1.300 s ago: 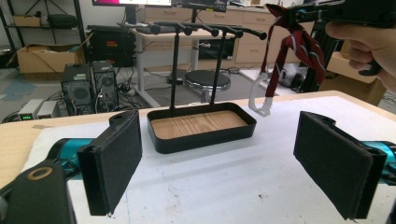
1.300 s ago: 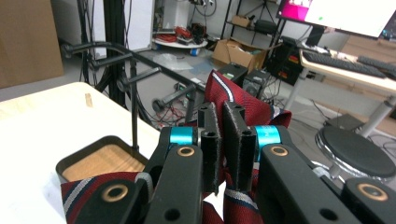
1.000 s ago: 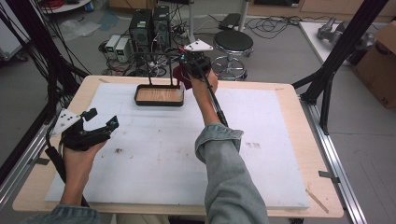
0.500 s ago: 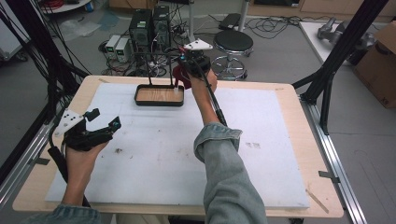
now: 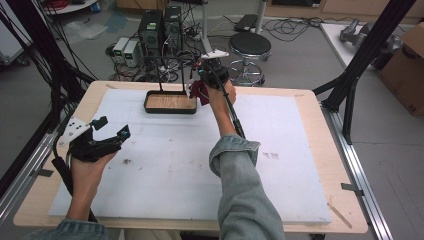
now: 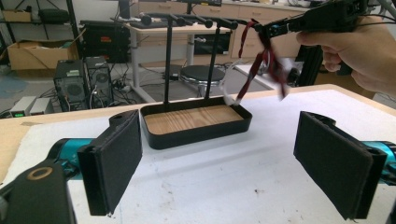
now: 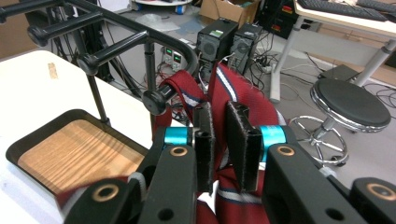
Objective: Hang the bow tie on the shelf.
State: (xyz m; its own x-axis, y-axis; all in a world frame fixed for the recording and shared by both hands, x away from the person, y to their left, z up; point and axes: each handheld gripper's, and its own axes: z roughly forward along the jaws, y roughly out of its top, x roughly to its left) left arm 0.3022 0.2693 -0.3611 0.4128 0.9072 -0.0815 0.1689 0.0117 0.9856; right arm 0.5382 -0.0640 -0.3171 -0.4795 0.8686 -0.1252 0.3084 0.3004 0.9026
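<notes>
A dark red strap with a white stripe (image 7: 233, 88) hangs looped over the nearest peg (image 7: 156, 100) of a black rack (image 5: 165, 60), which stands in a black tray with a wooden floor (image 5: 170, 109). My right gripper (image 7: 220, 112) is at the rack's right end. Its jaws have just been opening; a narrow gap shows between the pads, with the strap running through it. In the left gripper view the strap (image 6: 266, 65) dangles from the right gripper (image 6: 266, 30) above the tray's right end. My left gripper (image 5: 114, 127) stands open and empty over the white mat at the left.
A white mat (image 5: 280, 150) covers the wooden table. The rack has several more bare pegs (image 7: 84, 63). Beyond the table's far edge are computer towers (image 5: 160, 30), a round stool (image 5: 249, 47) and cables on the floor.
My right gripper has sunk slightly beside the rack and its jaws have parted a little around the strap. The left hand has stayed where it was.
</notes>
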